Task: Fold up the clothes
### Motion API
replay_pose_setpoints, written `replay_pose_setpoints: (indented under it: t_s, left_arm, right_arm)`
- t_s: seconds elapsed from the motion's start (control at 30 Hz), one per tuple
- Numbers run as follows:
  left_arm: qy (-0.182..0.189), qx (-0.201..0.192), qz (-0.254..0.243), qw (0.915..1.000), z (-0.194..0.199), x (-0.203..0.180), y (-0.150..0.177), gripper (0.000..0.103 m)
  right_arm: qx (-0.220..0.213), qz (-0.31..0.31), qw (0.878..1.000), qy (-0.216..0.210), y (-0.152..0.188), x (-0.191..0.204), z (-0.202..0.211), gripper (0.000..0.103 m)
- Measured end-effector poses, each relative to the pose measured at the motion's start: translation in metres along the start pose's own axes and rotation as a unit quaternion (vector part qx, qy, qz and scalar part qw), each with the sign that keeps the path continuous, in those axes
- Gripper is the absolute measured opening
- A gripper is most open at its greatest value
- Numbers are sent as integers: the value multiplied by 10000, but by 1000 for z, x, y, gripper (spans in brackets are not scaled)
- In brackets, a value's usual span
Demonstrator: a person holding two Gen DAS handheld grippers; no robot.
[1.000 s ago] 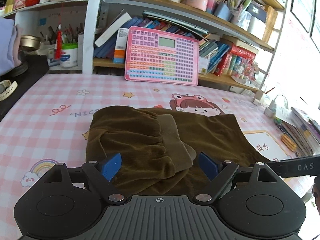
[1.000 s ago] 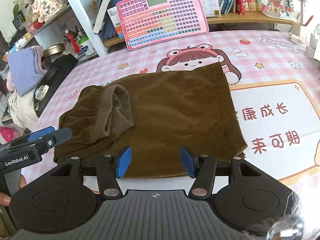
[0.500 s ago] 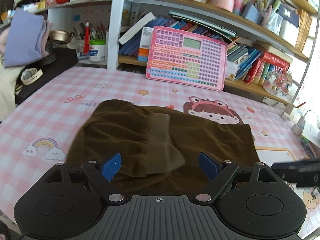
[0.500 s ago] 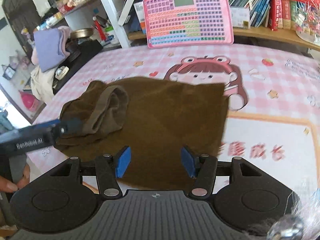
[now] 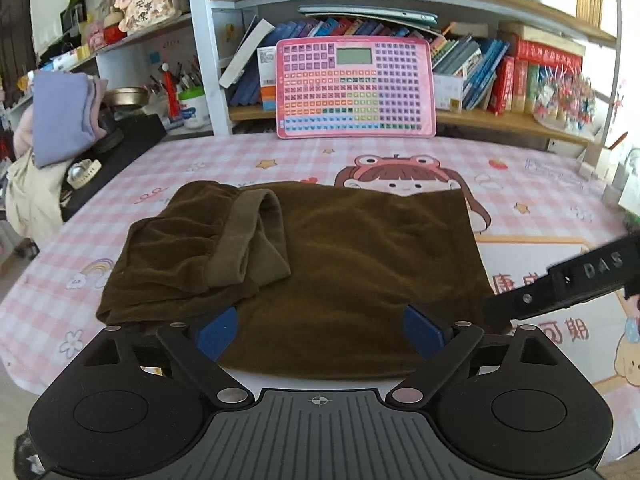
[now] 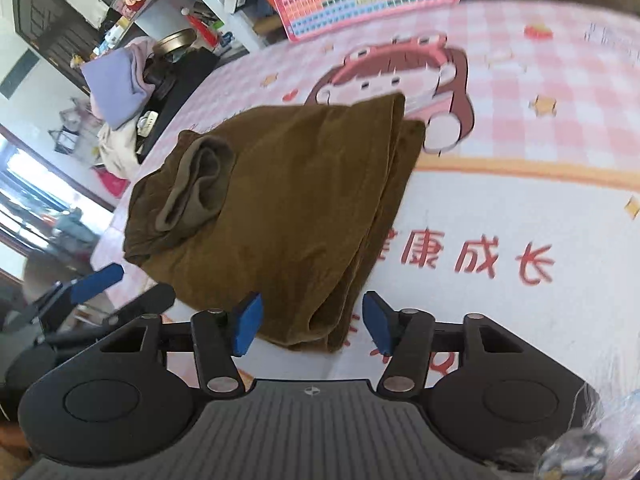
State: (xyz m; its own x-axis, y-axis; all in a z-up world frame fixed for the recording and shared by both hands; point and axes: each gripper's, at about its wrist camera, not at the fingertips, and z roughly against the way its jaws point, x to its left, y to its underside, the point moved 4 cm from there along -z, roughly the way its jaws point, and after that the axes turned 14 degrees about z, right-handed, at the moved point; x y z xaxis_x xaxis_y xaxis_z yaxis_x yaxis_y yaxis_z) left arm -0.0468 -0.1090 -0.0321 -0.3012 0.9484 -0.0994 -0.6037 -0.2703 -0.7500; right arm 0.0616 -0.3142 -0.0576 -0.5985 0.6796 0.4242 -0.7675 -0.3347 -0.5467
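Two grippers hovered over folded brown trousers [image 5: 340,248] on the pink desk mat [image 5: 520,168]: left gripper [image 5: 320,330] opening wide, empty; right gripper [image 6: 310,326] closing around the near corner, possibly pinching only the top layers.

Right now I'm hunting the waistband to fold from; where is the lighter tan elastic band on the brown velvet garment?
In the left wrist view, the tan elastic band lies on the brown velvet garment's bunched left half.
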Motion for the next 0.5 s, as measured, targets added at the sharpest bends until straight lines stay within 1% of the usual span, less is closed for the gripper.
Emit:
replay_pose_setpoints:
  t_s: [0.13,0.23,0.33,0.37,0.4,0.43,0.5]
  left_arm:
    - [-110,78,-145,9998,2,-11,5,93]
    - [-150,207,-397,9989,0,-19,11,93]
    - [-188,331,-628,9973,-4,-24,16,93]
    - [-194,362,-676,9969,-6,-26,18,93]
    - [-206,387,-742,9963,-7,-28,19,93]
    - [-225,398,-821,9956,-9,-31,19,93]
    - [-294,379,-1039,9934,-12,-36,21,93]
  right_arm:
    - [194,-534,9978,-340,1,-14,-11,40]
    - [244,-1013,9929,-574,2,-24,-22,34]
    - [232,-1227,9895,-729,-3,-27,-29,30]
    - [241,-1242,9891,-750,-5,-27,-31,26]
    - [264,-1247,9890,-756,-5,-27,-34,17]
    - [278,-1275,9884,-773,-6,-28,-36,13]
    - [243,-1313,9874,-844,-7,-28,-37,12]
